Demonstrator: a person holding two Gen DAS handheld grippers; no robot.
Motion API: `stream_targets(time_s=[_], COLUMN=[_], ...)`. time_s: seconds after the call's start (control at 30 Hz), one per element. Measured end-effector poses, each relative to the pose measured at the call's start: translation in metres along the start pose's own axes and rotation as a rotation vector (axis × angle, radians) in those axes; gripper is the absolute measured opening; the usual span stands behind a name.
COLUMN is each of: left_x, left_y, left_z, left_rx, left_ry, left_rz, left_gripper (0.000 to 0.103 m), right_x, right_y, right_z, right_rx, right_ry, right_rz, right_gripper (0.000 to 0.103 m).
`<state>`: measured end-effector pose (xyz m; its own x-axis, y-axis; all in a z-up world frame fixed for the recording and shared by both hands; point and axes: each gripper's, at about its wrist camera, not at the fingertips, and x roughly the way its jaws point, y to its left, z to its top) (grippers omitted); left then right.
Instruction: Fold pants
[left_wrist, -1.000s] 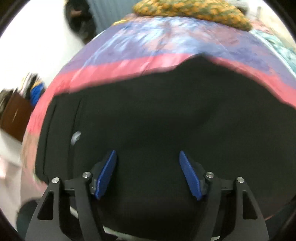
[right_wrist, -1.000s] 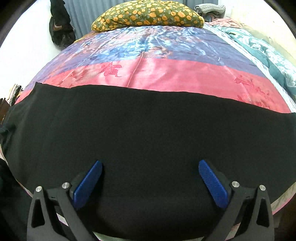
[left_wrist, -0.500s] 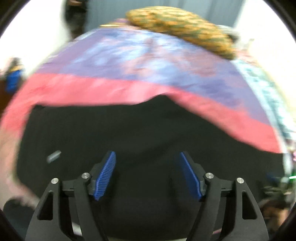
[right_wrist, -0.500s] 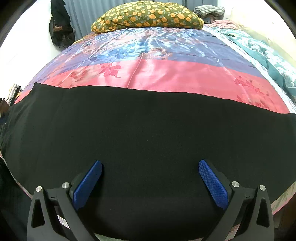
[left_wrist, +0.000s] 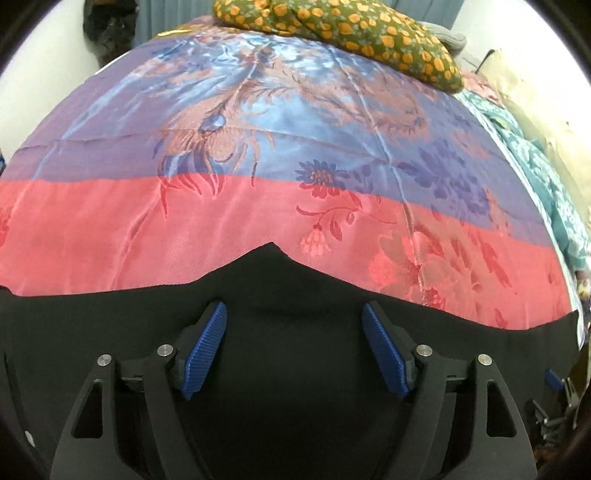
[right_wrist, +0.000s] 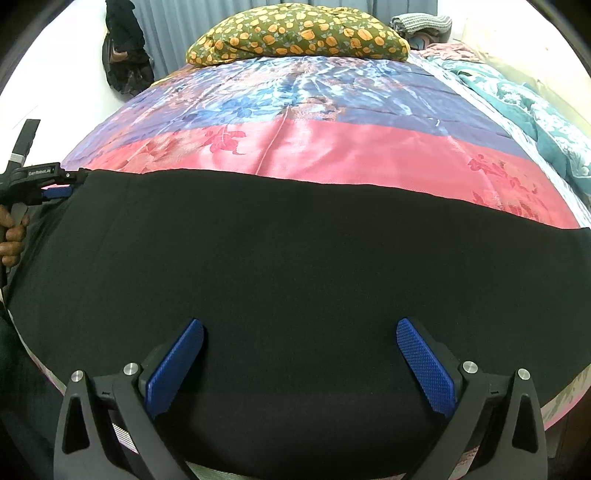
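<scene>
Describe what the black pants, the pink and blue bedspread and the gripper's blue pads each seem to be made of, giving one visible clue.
Pants: probably a matte woven or knit cloth; flat black, no sheen.
Bedspread: looks like satin or silk-like fabric; glossy highlights and a woven floral pattern.
Pads: probably rubber or textured plastic; a fine knurled grid shows.

Bright even light, sharp focus, heavy fisheye bulge, dark vignetted corners

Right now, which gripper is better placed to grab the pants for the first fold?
Probably the left gripper: it sits near the pants' far edge, where a peak of cloth rises, jaws opening, nothing between them. The right gripper hovers open over flat mid-cloth, no edge nearby.
</scene>
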<state>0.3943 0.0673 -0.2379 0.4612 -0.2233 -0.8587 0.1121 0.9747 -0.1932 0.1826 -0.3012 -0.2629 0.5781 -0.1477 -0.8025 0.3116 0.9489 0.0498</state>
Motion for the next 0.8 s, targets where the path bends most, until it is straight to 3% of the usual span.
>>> stream_targets(time_s=[0.27,0.4,0.6,0.7,0.8], left_x=[-0.068,-0.094,-0.071,-0.070,-0.065], left_y=[0.022,0.061,0.119,0.130,0.130], left_z=[-0.029,-0.052,-0.092,-0.089,-0.092], left_rx=[-0.002,-0.062,-0.153,-0.196,-0.153], left_ry=[-0.140,-0.201,-0.118,-0.111,-0.108], left_rz=[0.065,0.186,0.354,0.342,0.360], left_gripper=[0.082,0.088,0.091,0.096,0.099], right_x=[0.001,0.001,0.001,0.002,0.002], right_y=[0.000,0.000,0.002,0.003,0.003], right_z=[0.001,0.000,0.000,0.000,-0.001], right_rx=[0.000,0.001,0.010,0.015,0.016], right_ry=[0.001,-0.001,-0.004,-0.008,-0.015], right_rz=[-0.001,-0.006,-0.026,-0.034,-0.038], right_gripper=[0.103,0.103,0.103,0.103,0.103])
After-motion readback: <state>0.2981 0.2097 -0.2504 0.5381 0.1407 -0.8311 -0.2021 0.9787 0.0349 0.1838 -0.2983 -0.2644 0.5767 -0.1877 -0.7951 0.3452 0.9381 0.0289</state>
